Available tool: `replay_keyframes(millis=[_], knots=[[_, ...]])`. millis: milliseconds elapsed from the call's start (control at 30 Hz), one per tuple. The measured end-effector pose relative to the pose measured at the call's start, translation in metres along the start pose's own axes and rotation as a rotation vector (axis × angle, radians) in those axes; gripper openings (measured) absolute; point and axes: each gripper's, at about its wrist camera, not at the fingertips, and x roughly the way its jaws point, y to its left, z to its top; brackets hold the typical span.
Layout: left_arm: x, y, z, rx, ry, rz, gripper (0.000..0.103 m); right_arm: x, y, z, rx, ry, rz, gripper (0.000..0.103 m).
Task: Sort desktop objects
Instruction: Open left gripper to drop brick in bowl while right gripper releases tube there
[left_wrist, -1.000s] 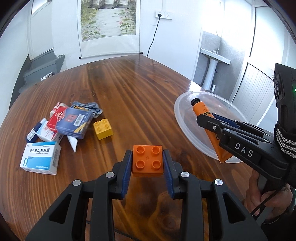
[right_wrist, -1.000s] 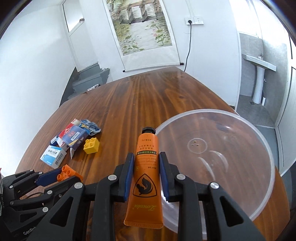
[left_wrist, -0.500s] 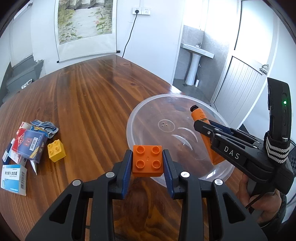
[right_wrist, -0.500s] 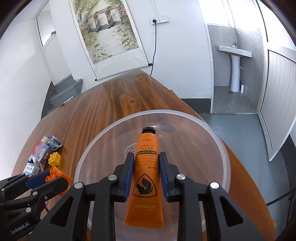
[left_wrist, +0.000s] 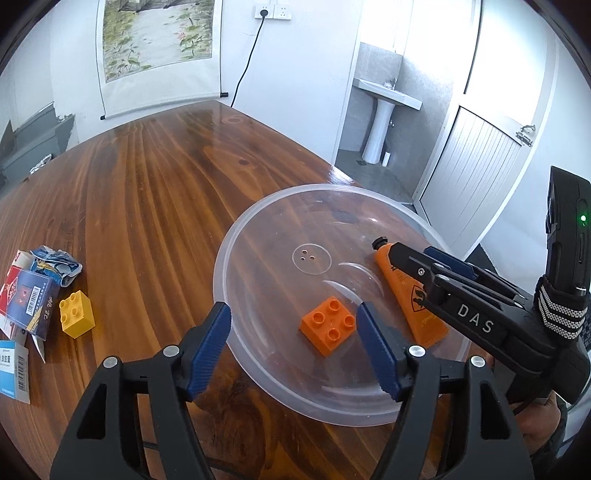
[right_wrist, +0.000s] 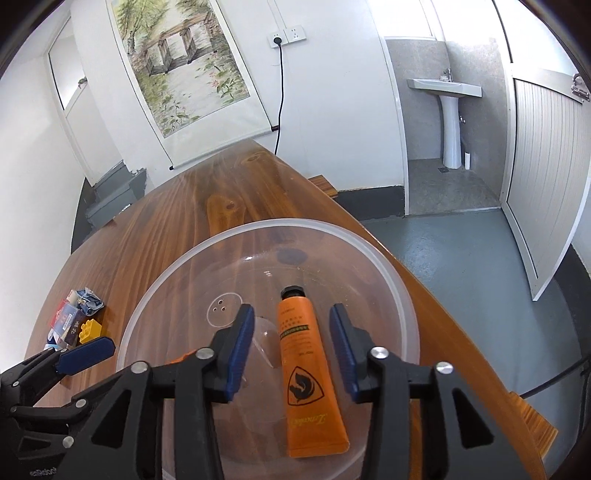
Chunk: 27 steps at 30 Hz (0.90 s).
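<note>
Two handheld grippers hang over a clear plastic bowl on a wooden tabletop. The left gripper has its blue-padded jaws spread wide and grips nothing; an orange brick lies loose on the bowl's floor just ahead of its right finger. The right gripper is likewise wide open and empty, with an orange tube lying flat in the bowl between its fingers, cap pointing away, touching neither pad as far as can be seen. Both items appear released, so the step in hand looks like the let-go and retreat. To do it well, each gripper should probably lift straight up and back with jaws kept apart, so no pad catches the brick, the tube or the thin rim and drags the light bowl. Well to the left on the tabletop waits the unsorted pile: one yellow brick, with a cluster of small boxes and a crumpled blue packet just beside it, and one white and blue box nearer the camera. Count: one bowl, one tube, two bricks, one orange and one yellow, one packet; the boxes overlap, so their exact number cannot be told, though at least three show.
</note>
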Motion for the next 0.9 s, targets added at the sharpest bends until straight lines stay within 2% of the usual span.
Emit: replay_keyframes(millis=[33, 433, 667, 900], knots=[[-0.001, 0.002, 0.000, -0.004, -0.003, 0.005, 0.074, -0.002, 0.000, 0.001, 0.001, -0.009, -0.002, 0.060], [-0.020, 0.017, -0.005, -0.039, -0.056, 0.048, 0.074, -0.004, 0.010, -0.002, -0.004, -0.005, 0.028, 0.060], [-0.036, 0.045, -0.014, -0.111, -0.080, 0.093, 0.074, -0.005, 0.027, -0.005, -0.028, 0.002, 0.056, 0.062], [-0.052, 0.074, -0.028, -0.149, -0.091, 0.167, 0.074, -0.009, 0.048, -0.009, -0.057, -0.002, 0.086, 0.074]])
